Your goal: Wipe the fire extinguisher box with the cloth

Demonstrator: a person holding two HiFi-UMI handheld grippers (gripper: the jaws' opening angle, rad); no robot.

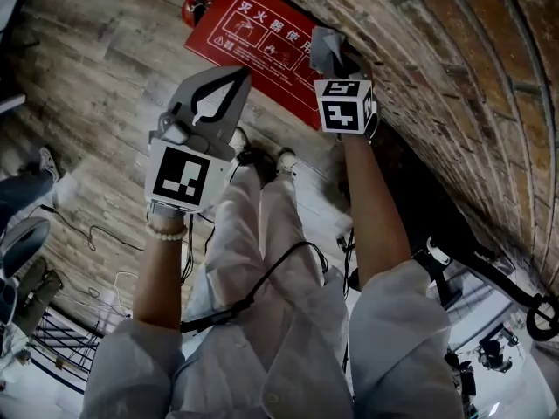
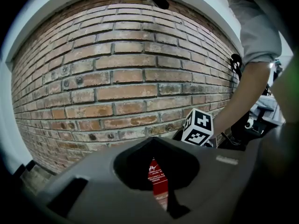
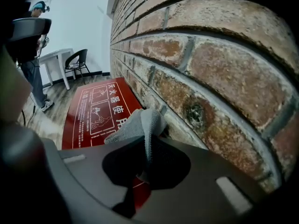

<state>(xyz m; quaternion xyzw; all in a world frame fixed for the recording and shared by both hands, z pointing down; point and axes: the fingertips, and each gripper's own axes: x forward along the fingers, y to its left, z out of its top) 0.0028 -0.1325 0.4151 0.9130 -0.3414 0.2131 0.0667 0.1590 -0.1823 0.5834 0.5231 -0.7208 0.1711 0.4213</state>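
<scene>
Right gripper [image 1: 332, 58] is tight: brick wall [image 1: 454, 68] hard on its right, top of the red box [image 1: 253, 33] just under the cloth [image 3: 135, 125] it clamps. Free room is only leftward, across the box and out over the wood floor [image 1: 96, 77]. Left gripper [image 1: 238, 75], jaws together, hangs in that open air. Chair [image 3: 77, 59] and table [image 3: 56, 57] stand well beyond the box, along the wall.

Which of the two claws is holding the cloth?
The right gripper, next to the brick wall: a grey cloth is pinched between its jaws. The left gripper has nothing between its jaws.
</scene>
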